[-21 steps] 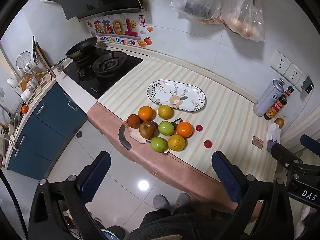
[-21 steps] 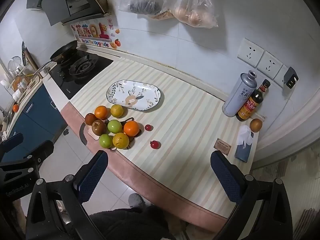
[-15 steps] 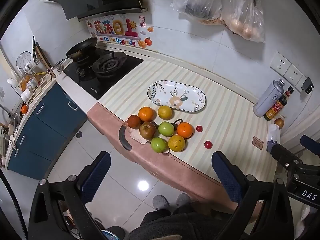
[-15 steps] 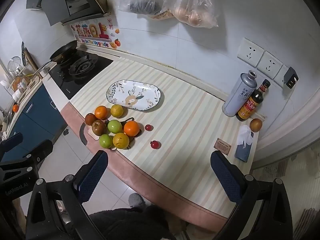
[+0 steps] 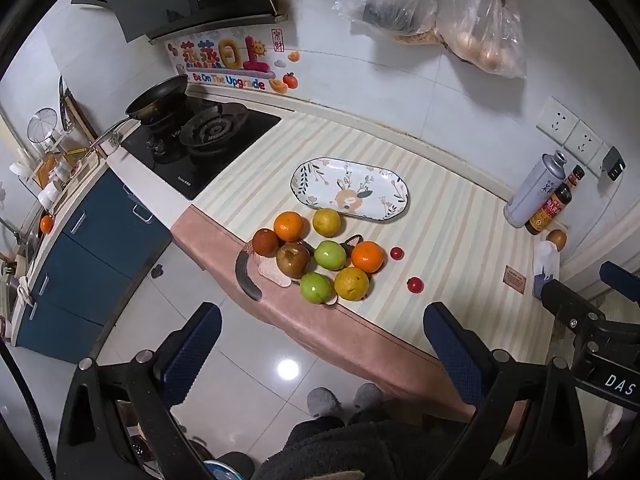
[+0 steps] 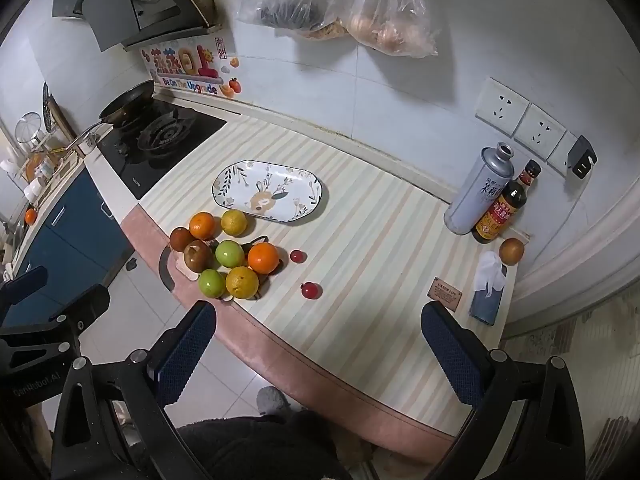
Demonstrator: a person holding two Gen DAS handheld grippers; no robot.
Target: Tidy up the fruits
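Observation:
Several fruits lie in a cluster near the counter's front edge: oranges (image 5: 288, 226) (image 6: 263, 258), yellow citrus (image 5: 351, 283) (image 6: 241, 282), green apples (image 5: 329, 255) (image 6: 229, 253) and brown fruits (image 5: 293, 259) (image 6: 197, 255). Two small red fruits (image 5: 415, 285) (image 6: 310, 290) lie to their right. An empty oval patterned plate (image 5: 349, 189) (image 6: 267, 191) sits behind the cluster. My left gripper (image 5: 322, 344) and right gripper (image 6: 318, 342) are both open and empty, held high in front of the counter, away from the fruit.
A dark curved knife handle (image 5: 247, 275) overhangs the counter edge left of the fruit. A gas hob with a pan (image 5: 158, 100) is at far left. A can (image 6: 478, 190), sauce bottle (image 6: 502, 208), brown fruit (image 6: 511, 251) and tissue pack (image 6: 489, 288) stand at right.

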